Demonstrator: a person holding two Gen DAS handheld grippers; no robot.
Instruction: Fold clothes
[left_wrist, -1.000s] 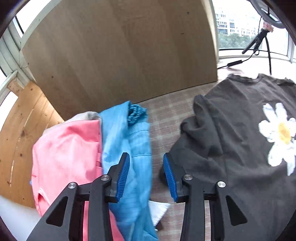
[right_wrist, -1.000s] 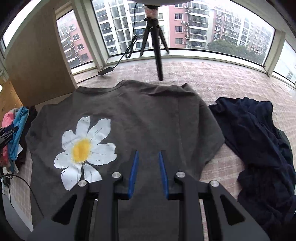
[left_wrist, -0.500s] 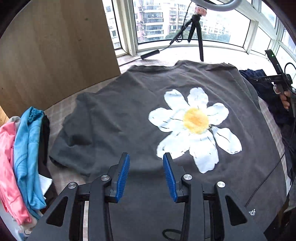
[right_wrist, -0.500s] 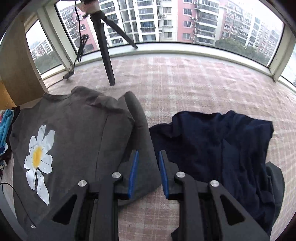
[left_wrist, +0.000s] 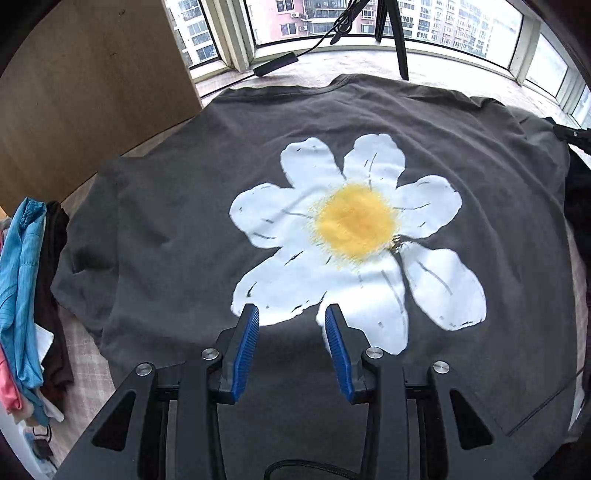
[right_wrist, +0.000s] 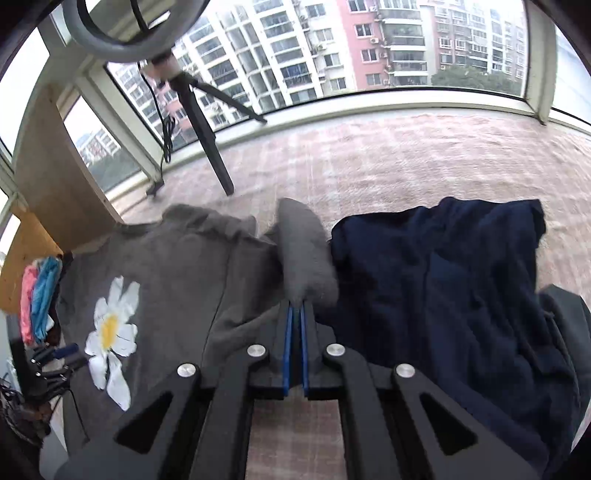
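A dark grey T-shirt (left_wrist: 177, 206) with a big white and yellow daisy print (left_wrist: 354, 225) lies spread on the checked cloth surface. My left gripper (left_wrist: 291, 314) hovers open over its lower middle, nothing between the blue pads. In the right wrist view the same T-shirt (right_wrist: 184, 273) shows at left, and my right gripper (right_wrist: 296, 308) is shut on its right sleeve (right_wrist: 304, 254), which stands lifted above the fingers. The left gripper (right_wrist: 55, 354) appears small at the far left edge there.
A navy garment (right_wrist: 443, 280) lies crumpled right of the sleeve. Pink and blue folded clothes (left_wrist: 22, 280) are stacked at the left. A tripod (right_wrist: 207, 136) and cable stand near the window; a wooden panel (left_wrist: 92, 88) rises at back left.
My right gripper has shut on the grey sleeve and raised it. My left gripper swung from the clothes stack to above the daisy shirt, staying open.
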